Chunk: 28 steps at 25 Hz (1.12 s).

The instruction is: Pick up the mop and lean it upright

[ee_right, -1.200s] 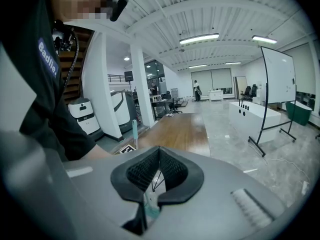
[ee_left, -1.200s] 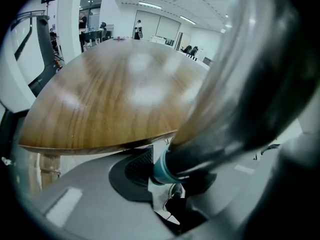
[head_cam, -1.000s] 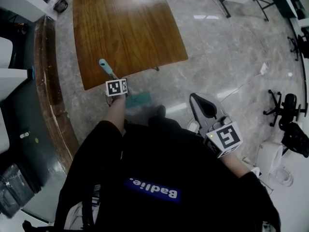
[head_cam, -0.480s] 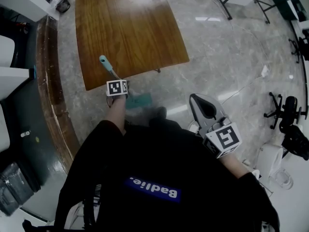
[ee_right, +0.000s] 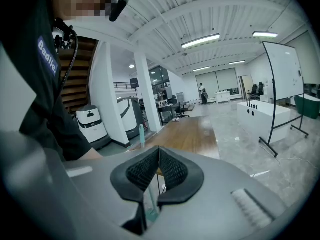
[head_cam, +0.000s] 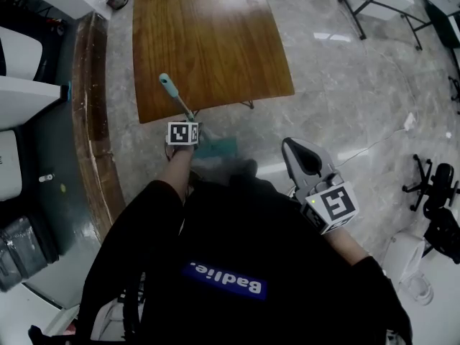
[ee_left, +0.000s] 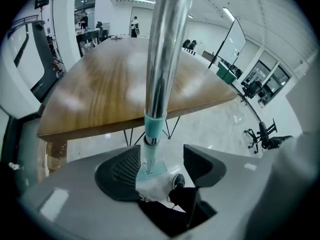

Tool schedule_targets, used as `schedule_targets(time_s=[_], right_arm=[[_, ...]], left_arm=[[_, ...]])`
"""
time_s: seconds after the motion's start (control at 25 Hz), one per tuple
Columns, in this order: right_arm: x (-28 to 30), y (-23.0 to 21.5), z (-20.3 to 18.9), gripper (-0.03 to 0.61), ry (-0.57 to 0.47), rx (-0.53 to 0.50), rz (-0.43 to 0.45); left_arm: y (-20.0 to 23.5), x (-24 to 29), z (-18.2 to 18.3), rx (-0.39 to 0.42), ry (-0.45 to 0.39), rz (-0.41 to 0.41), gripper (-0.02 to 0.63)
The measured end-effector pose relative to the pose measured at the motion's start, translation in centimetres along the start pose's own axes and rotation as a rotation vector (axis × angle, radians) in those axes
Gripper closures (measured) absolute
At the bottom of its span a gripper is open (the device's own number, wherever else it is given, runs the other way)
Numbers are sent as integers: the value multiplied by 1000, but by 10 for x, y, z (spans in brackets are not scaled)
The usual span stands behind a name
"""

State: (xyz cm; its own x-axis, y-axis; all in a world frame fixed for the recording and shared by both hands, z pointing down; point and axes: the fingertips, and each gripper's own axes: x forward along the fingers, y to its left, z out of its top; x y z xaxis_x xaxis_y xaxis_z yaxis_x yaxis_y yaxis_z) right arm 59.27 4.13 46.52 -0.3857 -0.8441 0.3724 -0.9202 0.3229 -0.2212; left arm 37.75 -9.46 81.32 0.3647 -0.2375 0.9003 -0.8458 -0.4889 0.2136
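Mop (ee_left: 162,59), a shiny round metal tube with a teal plastic collar, leans against the near edge of the glossy wood-grain table (head_cam: 208,42); its flat teal head (head_cam: 215,148) lies on the veined grey stone floor (head_cam: 345,85) just off that edge. Left gripper (ee_left: 161,163) has just been opening: its ribbed black pads stand spread, the tube loose between them. Right gripper (ee_right: 159,166), well off the table, has its ribbed pads pressed together on nothing

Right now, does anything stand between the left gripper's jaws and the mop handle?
Nothing visible does. The mop handle runs between the left gripper's jaws, which have just been opening and stand apart around it.
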Motion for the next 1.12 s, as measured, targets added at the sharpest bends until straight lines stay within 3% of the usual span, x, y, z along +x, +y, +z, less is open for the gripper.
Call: schedule_targets(time_s=[0.4, 0.68, 0.92, 1.12], right_arm=[[17, 25, -19, 571, -27, 29, 180], [23, 58, -25, 571, -25, 31, 248], [23, 84, -23, 571, -39, 44, 218], [10, 115, -35, 572, -43, 27, 145]], left_arm=[[26, -55, -57, -28, 21, 105, 321], [26, -89, -75, -28, -23, 107, 319], [40, -127, -86, -52, -111, 70, 321], [45, -169, -100, -7, -211, 19, 324]])
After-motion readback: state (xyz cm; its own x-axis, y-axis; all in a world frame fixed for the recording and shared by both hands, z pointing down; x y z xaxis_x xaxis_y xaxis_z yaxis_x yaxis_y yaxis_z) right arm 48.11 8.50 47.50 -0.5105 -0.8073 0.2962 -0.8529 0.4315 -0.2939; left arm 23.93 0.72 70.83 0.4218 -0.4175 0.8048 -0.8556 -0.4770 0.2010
